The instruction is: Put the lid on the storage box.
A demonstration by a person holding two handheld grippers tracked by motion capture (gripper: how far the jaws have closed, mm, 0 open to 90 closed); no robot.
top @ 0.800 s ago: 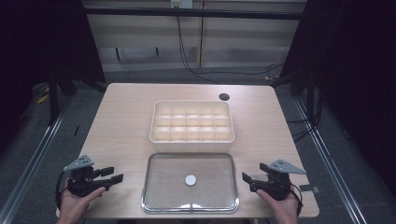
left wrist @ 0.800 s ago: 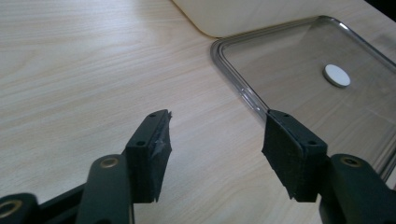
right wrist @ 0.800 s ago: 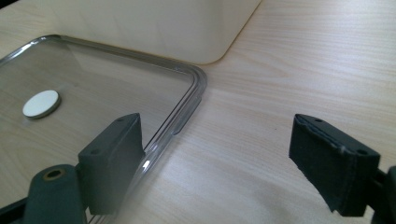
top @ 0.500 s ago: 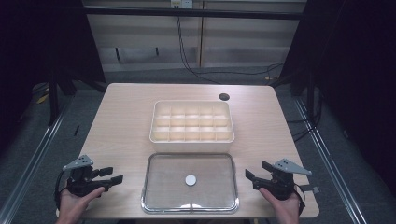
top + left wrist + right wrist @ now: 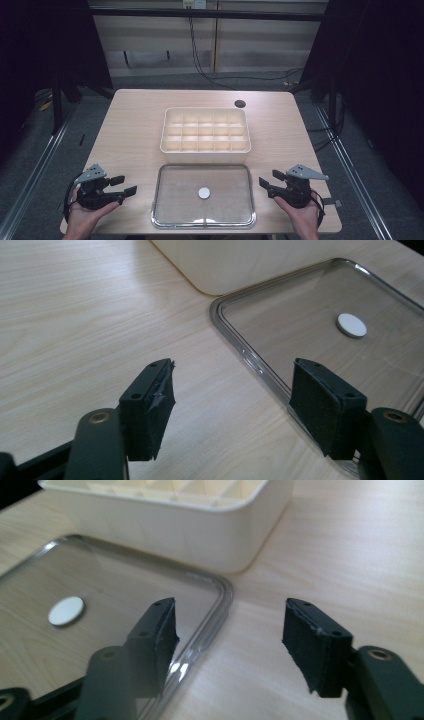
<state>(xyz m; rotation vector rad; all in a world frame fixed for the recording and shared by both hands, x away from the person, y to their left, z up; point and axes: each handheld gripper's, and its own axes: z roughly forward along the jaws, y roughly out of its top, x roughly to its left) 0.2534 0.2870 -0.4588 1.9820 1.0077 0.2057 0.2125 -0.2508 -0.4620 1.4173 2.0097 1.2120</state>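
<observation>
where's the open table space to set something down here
Bare wood lies left of the compartment box, right of it below the dark hole, and along the far edge. It is crowded near the clear lid, flanked by the left gripper and right gripper.

Pale wood, clear glass, cream plastic

The table is matt light woodgrain; the lid clear and glossy with a shiny rim; the compartment box smooth cream plastic; gripper pads matt black.

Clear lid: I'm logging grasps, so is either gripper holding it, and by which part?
Nothing is held: left gripper and right gripper are open beside the clear lid.
</observation>
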